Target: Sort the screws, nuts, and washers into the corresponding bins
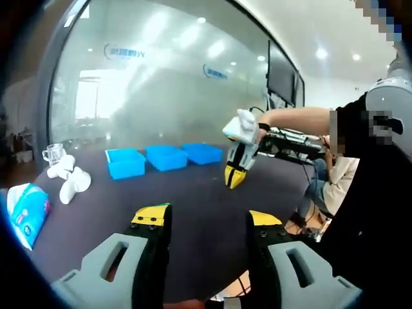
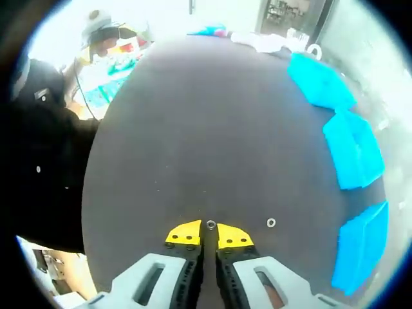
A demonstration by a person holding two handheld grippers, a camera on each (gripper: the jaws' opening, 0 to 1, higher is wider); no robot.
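Right gripper, seen in the right gripper view, stands with its yellow-tipped jaws drawn nearly together over the dark table, and a small ring-shaped nut sits at the very tips, right at the narrow gap between them; whether the jaws actually pinch it cannot be told. A washer lies flat on the table just to the right of that nut, apart from the jaws. Three blue bins run in a row along the table's far right edge in this view, well apart from the nut and the washer. Left gripper, seen in the left gripper view, hovers above the same table with its jaws spread wide and nothing between them. Beyond it, the right gripper appears again, tilted tip-down toward the table and held by a person's hand in a white glove. The three blue bins stand side by side behind it, near the glass wall. Toward the table's left end lie white gloves, a clear glass mug and a blue packet.
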